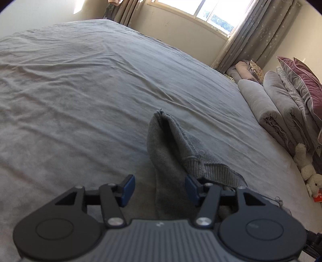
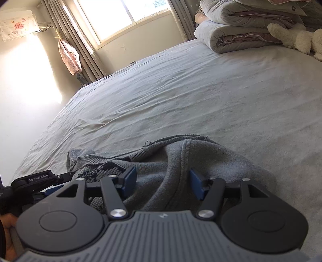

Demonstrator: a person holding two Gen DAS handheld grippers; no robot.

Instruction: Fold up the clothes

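A grey knit sweater point(image 1: 173, 147) lies bunched on the grey bedsheet point(image 1: 80, 90), a sleeve-like fold rising between my left gripper's fingers. My left gripper point(image 1: 160, 188) is open, its blue pads apart on either side of the fabric, and the ribbed hem drapes over the right finger point(image 1: 191, 187). In the right wrist view the same sweater point(image 2: 171, 161) is crumpled in front of my right gripper point(image 2: 163, 185), which is open with a seam fold running between its blue pads. The left gripper's body point(image 2: 38, 179) shows at the lower left.
Folded quilts point(image 1: 267, 106) and pillows are stacked along the bed's right side, with a white plush toy point(image 1: 308, 171) beside them. A window point(image 2: 124, 18) with curtains stands beyond the bed. A pink garment point(image 2: 69, 57) hangs by the curtain. A hand point(image 2: 9, 231) shows at the lower left.
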